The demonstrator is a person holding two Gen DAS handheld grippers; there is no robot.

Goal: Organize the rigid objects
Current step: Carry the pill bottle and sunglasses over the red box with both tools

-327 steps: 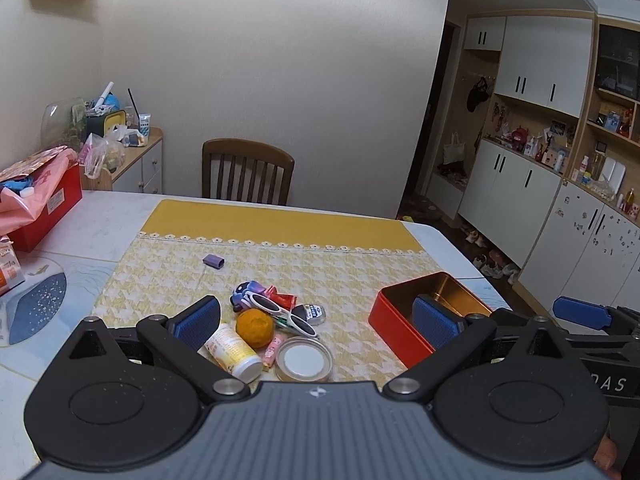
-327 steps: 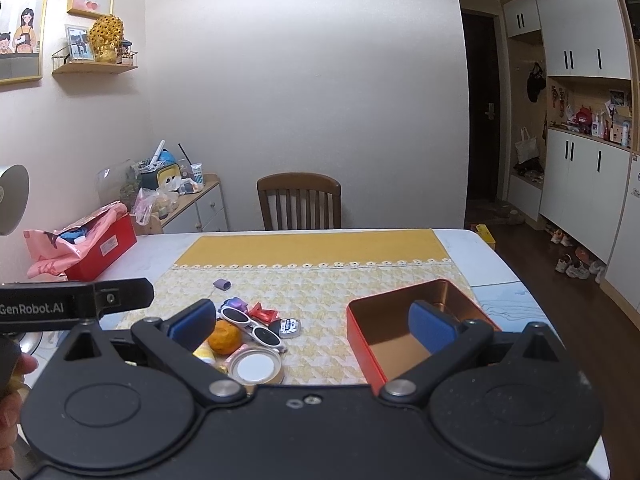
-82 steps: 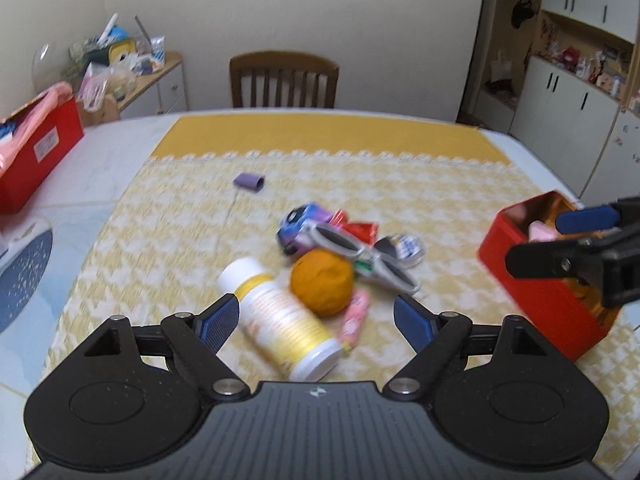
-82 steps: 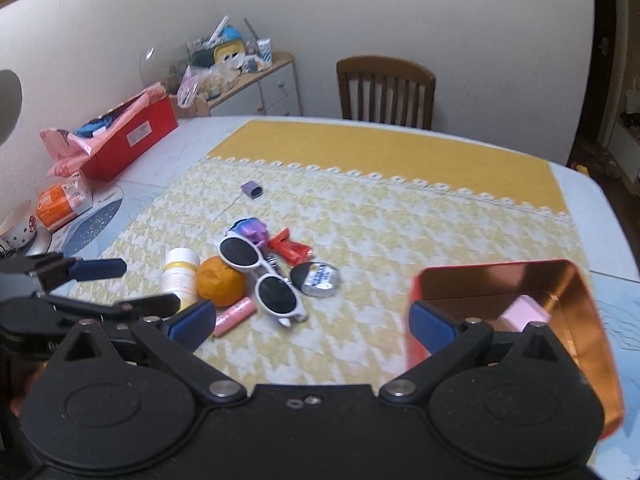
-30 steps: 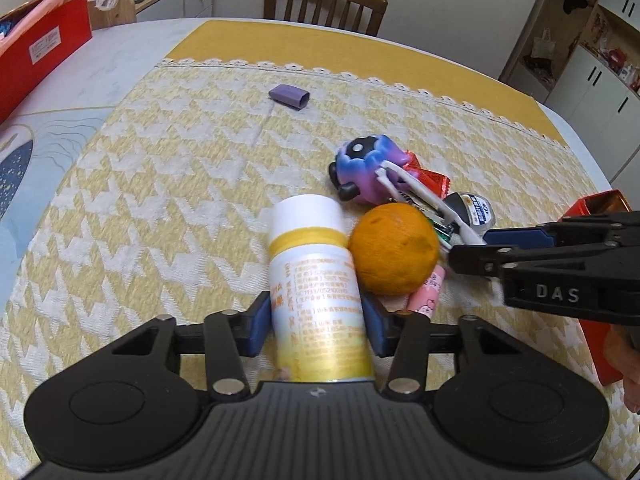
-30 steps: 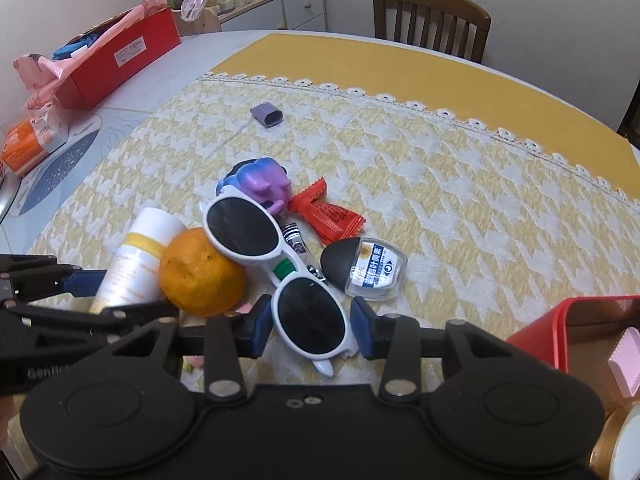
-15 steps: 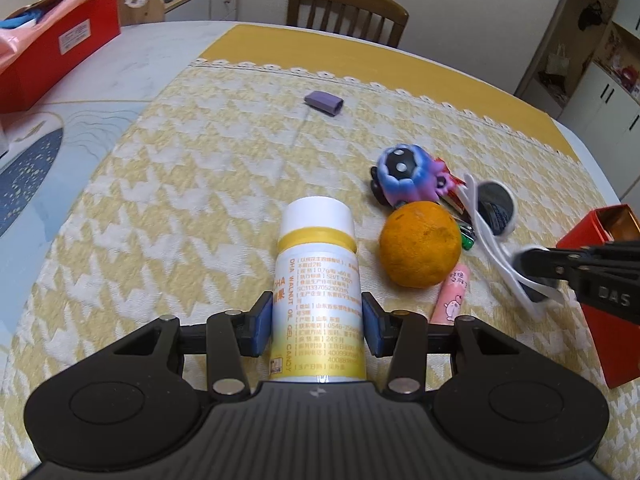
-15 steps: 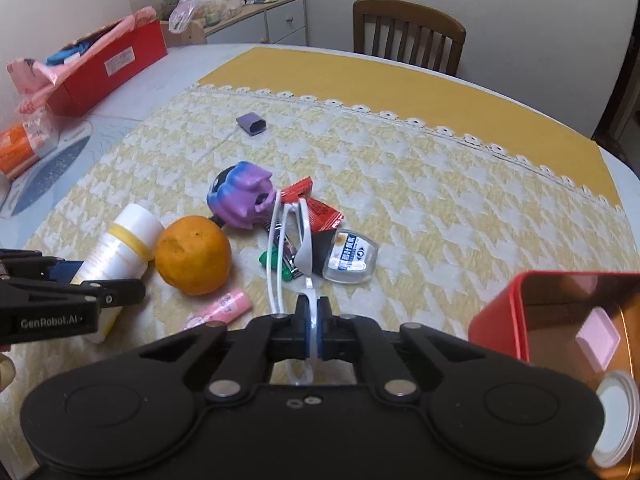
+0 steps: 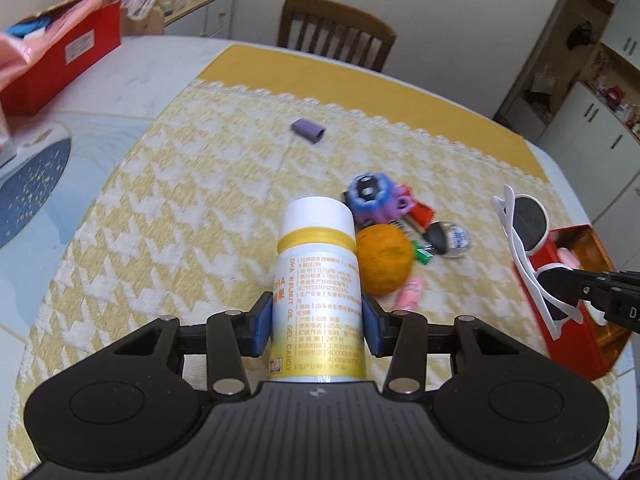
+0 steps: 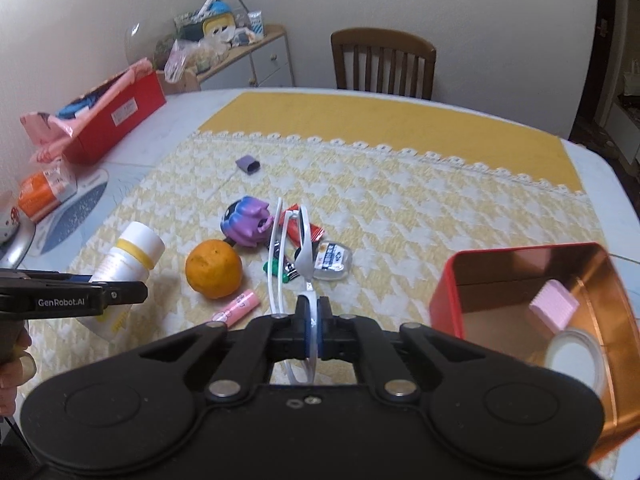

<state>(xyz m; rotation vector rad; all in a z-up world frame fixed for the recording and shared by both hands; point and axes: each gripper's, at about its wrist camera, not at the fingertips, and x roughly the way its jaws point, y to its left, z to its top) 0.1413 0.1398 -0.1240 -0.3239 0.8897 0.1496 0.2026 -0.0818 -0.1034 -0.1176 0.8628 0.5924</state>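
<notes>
My left gripper [image 9: 318, 320] is shut on a white bottle [image 9: 318, 248] with a yellow band, held tilted above the yellow cloth. My right gripper [image 10: 313, 330] is shut on white sunglasses [image 10: 304, 248], pinching one end, and they hang edge-on in front of it. In the left wrist view the sunglasses [image 9: 528, 224] hover over the near rim of the open red tin [image 9: 576, 344]. Inside the tin [image 10: 448, 304] lie a pink block [image 10: 554, 306] and a white round lid [image 10: 574, 360]. An orange [image 10: 214, 268], a purple toy [image 10: 248, 220] and a pink tube [image 10: 236, 306] lie on the cloth.
A round clear case [image 10: 332, 260], a red packet [image 10: 316, 232] and a small purple piece [image 10: 248, 164] also lie on the cloth. A long red box [image 10: 120, 116] and an orange packet [image 10: 44, 188] stand at the table's left. A wooden chair [image 10: 382, 64] is behind the table.
The right gripper closed on the sunglasses, lifted them off the pile and carried them right toward the red tin. The left gripper rose with the bottle in it.
</notes>
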